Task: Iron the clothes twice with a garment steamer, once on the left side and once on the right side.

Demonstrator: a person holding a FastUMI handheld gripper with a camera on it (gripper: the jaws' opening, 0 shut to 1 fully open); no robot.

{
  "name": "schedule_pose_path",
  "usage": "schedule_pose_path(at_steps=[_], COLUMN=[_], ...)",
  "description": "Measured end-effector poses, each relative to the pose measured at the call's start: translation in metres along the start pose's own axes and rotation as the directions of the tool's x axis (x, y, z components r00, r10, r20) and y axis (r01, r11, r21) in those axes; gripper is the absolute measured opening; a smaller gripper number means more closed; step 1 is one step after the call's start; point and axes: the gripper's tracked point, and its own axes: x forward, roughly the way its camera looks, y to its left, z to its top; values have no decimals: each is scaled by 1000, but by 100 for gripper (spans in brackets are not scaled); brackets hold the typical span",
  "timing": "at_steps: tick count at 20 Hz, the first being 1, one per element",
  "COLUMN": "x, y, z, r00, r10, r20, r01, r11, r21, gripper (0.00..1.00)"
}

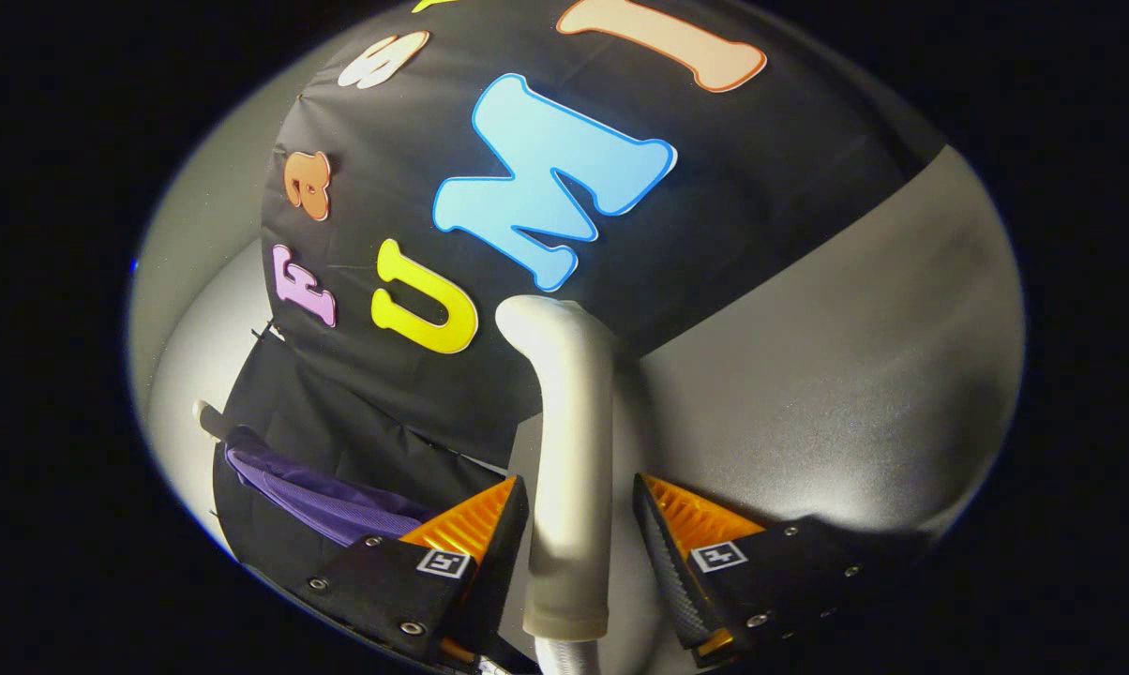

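Note:
A white garment steamer (572,422) runs straight forward between the fingers of my gripper (579,487). Its curved head rises beyond the fingertips and its hose leaves at the near end. The gripper is shut on the steamer's handle, with the left finger against it and a thin sliver of gap showing at the right fingertip. The whole view is tilted, and the steamer is held in the air. A purple garment (325,502) hangs to the left of the left finger, against a black cloth panel, with a pale hanger end (204,412) above it. The steamer head is well apart from the garment.
The booth's black cloth wall (527,94) stands beyond the steamer. A smooth grey surface (836,375) spreads to the right of the fingers, and a pale grey wall (199,309) lies left of the garment.

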Motion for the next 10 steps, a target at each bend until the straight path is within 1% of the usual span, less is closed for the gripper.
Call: schedule_pose_path(at_steps=[1, 3, 5, 7, 10], x=[-2, -2, -4, -5, -18], y=[2, 5, 8, 12, 28], z=[2, 0, 0, 0, -10], r00=[1000, 1000, 999, 997, 989], r10=[20, 15, 12, 2, -22], r20=[5, 13, 37, 78, 145], r01=[-20, -16, -13, -1, 35], r11=[999, 998, 999, 1000, 995], r21=[25, 54, 42, -5, -88], gripper=[66, 42, 38, 34, 33])
